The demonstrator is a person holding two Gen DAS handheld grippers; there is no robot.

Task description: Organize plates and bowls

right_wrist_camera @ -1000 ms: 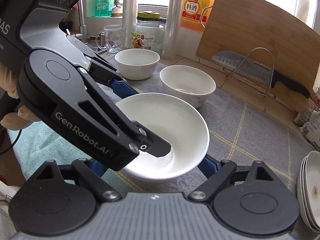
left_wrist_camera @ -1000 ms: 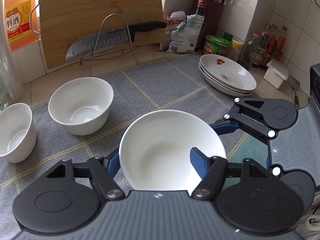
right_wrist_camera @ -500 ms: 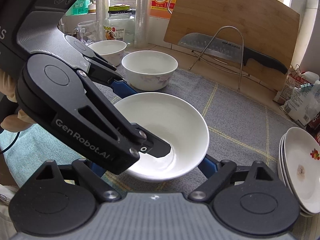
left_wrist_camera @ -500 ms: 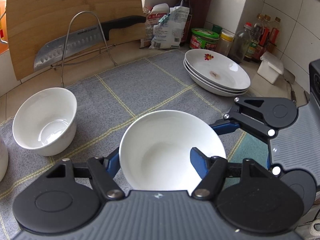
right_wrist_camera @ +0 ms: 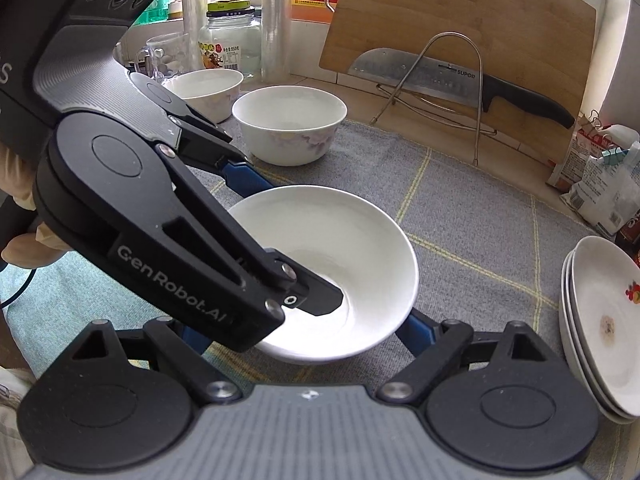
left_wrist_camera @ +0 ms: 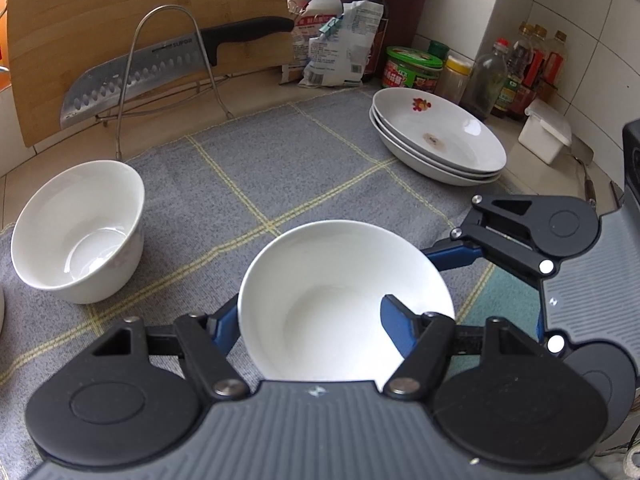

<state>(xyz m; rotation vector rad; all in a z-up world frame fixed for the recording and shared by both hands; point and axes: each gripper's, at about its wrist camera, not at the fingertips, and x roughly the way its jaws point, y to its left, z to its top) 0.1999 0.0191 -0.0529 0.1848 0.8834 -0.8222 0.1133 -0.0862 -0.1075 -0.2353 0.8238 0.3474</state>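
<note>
Gripping a white shallow bowl (left_wrist_camera: 344, 292) on its rim, the left gripper (left_wrist_camera: 310, 320) has one blue finger (left_wrist_camera: 394, 326) inside the bowl and the other outside its left wall, closed tight on the wall. The right gripper (right_wrist_camera: 302, 330) straddles the same bowl (right_wrist_camera: 352, 256) from the other side, a blue finger (right_wrist_camera: 418, 330) showing at the bowl's right edge and another on the left behind the left gripper's body; whether these fingers press the bowl, cannot tell. The bowl sits low over the grey checked cloth (left_wrist_camera: 280, 168) on the worktop; contact with the cloth unclear.

Left of the held bowl, apart from it, a deep white bowl (left_wrist_camera: 80, 232) stands upright on the cloth. In the right wrist view a second deep bowl (right_wrist_camera: 206, 92) stands just behind that one (right_wrist_camera: 290, 128), near a glass jar (right_wrist_camera: 230, 44) and a glass mug (right_wrist_camera: 164, 54). A stack of three shallow plates (left_wrist_camera: 438, 140) with a red flower print sits at the cloth's far right edge, well apart from the held bowl.

At the back, a cleaver (left_wrist_camera: 160, 68) rests on a wire rack (left_wrist_camera: 168, 60) against a leaning wooden cutting board (left_wrist_camera: 120, 12). Bags, sauce bottles (left_wrist_camera: 524, 68) and a green-lidded tub (left_wrist_camera: 414, 70) crowd the tiled corner. A person's fingertips (right_wrist_camera: 28, 240) show at the left edge, behind the left gripper.
</note>
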